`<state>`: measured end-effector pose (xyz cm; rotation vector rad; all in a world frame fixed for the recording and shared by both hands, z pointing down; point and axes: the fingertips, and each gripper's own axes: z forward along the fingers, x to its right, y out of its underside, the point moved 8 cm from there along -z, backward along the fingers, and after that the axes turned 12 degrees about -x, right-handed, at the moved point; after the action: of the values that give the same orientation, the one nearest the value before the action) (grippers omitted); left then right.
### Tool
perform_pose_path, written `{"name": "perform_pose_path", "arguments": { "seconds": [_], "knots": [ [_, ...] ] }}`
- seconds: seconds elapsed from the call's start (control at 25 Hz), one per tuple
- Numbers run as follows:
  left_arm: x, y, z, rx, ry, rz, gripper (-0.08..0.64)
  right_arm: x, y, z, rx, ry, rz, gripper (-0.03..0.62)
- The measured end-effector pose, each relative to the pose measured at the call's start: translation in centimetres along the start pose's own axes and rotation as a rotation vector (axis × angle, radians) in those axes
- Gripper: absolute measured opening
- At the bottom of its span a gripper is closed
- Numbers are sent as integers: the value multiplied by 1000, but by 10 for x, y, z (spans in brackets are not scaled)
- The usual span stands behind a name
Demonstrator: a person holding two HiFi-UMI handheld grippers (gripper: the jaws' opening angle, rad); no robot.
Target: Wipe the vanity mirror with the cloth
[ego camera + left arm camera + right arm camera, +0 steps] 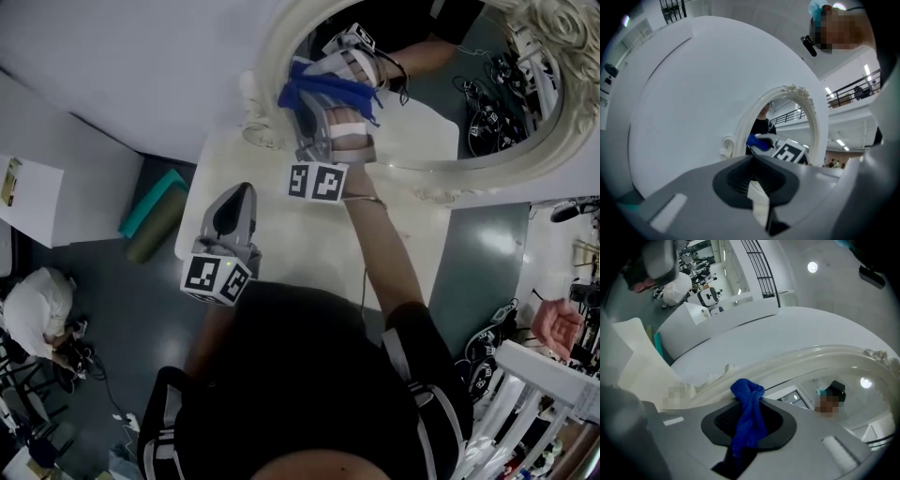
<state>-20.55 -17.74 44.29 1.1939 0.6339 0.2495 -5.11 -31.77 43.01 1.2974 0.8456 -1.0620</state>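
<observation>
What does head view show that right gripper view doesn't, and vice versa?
Only head view: the left gripper over the white table, the person's arm, and a teal roll on the floor. Only right gripper view: the right gripper with its jaws closed on the blue cloth, seen close up, and a railing behind. Both: the cloth and the mirror frame.

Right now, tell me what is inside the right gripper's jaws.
A bunched blue cloth is pinched in the right gripper, whose jaws are shut on it. Its top pokes out toward the mirror frame. The cloth's lower end is covered by the gripper body.
</observation>
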Motion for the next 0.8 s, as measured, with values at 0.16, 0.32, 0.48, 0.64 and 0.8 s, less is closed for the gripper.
{"name": "perform_pose_path", "arguments": {
  "seconds": [0.16,0.32,0.48,0.64,0.8],
  "knots": [
    [0,3,-6,-13,-4,-10,11,-50,28,-1,-37,-106,-66,66],
    [7,15,-9,-25,-2,-14,11,-96,69,-11,-94,-207,-110,64],
    [3,15,-9,-32,-3,-16,11,-126,97,-10,-145,-291,-121,64],
    [5,19,-6,-47,-2,-14,11,-140,129,-14,-188,-355,-52,60],
    [3,23,-5,-64,-6,-14,11,-147,151,-17,-207,-401,2,58]
  ]
}}
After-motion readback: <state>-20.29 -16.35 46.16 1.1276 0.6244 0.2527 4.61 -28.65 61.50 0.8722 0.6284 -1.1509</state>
